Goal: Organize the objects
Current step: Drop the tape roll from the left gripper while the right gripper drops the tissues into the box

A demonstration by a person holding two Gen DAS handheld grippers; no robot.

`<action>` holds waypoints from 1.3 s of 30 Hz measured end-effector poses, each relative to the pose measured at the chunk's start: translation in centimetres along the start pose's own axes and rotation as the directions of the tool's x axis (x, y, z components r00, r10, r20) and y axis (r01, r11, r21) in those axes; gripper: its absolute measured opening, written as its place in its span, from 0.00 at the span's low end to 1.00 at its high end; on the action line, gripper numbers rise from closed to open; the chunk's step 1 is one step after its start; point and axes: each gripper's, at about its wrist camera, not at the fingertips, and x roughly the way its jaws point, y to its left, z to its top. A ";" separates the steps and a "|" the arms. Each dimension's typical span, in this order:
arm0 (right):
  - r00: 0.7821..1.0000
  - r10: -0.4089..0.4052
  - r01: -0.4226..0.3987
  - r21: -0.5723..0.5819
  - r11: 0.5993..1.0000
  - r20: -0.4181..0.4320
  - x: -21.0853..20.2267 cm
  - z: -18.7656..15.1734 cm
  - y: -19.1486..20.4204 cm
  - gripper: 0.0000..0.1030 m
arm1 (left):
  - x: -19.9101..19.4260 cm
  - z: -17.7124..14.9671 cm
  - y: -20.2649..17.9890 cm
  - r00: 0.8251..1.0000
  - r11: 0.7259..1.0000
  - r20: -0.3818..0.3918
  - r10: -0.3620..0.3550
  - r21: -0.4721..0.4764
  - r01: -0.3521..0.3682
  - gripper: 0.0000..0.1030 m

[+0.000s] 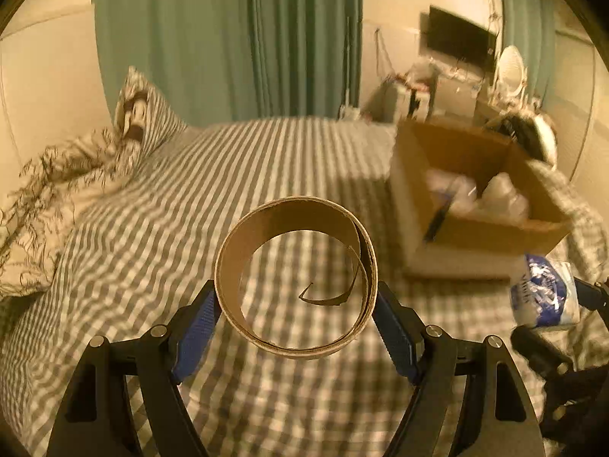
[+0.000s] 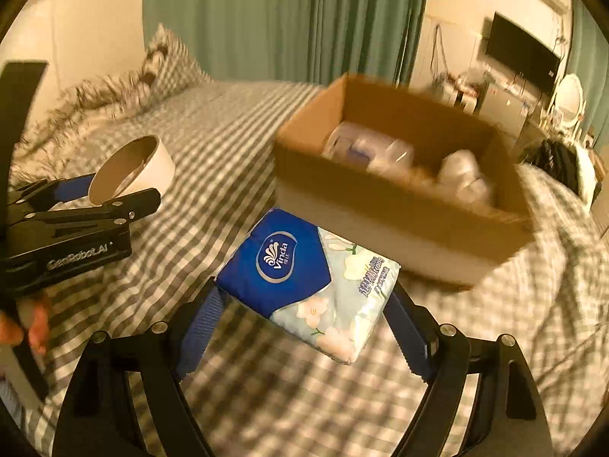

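Note:
My left gripper [image 1: 296, 297] is shut on a brown cardboard tape ring [image 1: 293, 339], held above the striped bed. The ring also shows at the left of the right wrist view [image 2: 152, 167], white outside. My right gripper [image 2: 304, 304] is shut on a blue and floral Vinda tissue pack [image 2: 304, 278], held above the bed just in front of an open cardboard box [image 2: 399, 236]. The pack also shows at the right edge of the left wrist view [image 1: 544, 297]. The box [image 1: 487, 228] holds several clear plastic items [image 2: 468, 179].
The grey-and-white striped bed cover [image 1: 228, 175] fills the foreground. A pillow [image 1: 144, 114] and a fringed blanket [image 1: 57, 190] lie at the far left. Green curtains [image 1: 266, 38] hang behind. A cluttered desk with a dark screen [image 1: 456, 38] stands at the far right.

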 end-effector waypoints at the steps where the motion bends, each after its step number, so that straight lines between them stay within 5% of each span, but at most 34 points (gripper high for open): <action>1: 1.000 -0.006 0.006 0.007 1.000 0.018 -1.2 0.4 -1.0 0.81 | -0.6 0.5 -0.4 1.000 1.000 0.010 -0.010 0.000 0.010 0.78; 5: 0.996 -0.022 0.018 0.046 0.999 0.088 -5.2 2.6 -4.7 0.81 | -3.4 3.4 -3.4 0.995 0.996 0.066 -0.073 0.048 0.070 0.78; 13: 0.975 -0.042 0.030 0.057 0.998 0.218 -10.4 8.0 -11.1 0.81 | -4.7 10.8 -10.2 0.959 0.961 0.099 -0.266 0.100 0.256 0.78; 22: 0.966 -0.023 -0.008 0.119 0.993 0.256 -7.2 14.4 -15.8 0.81 | 0.3 17.2 -13.9 0.961 0.952 0.087 -0.263 0.183 0.244 0.78; 34: 0.990 0.072 -0.095 0.193 0.977 0.121 4.0 13.9 -17.6 0.83 | 10.3 13.1 -14.3 0.950 0.932 -0.074 -0.304 0.184 0.313 0.80; 39: 0.987 0.043 -0.075 0.208 0.975 0.152 4.3 13.7 -17.8 0.98 | 10.4 12.6 -14.5 0.957 0.942 -0.039 -0.288 0.168 0.290 1.00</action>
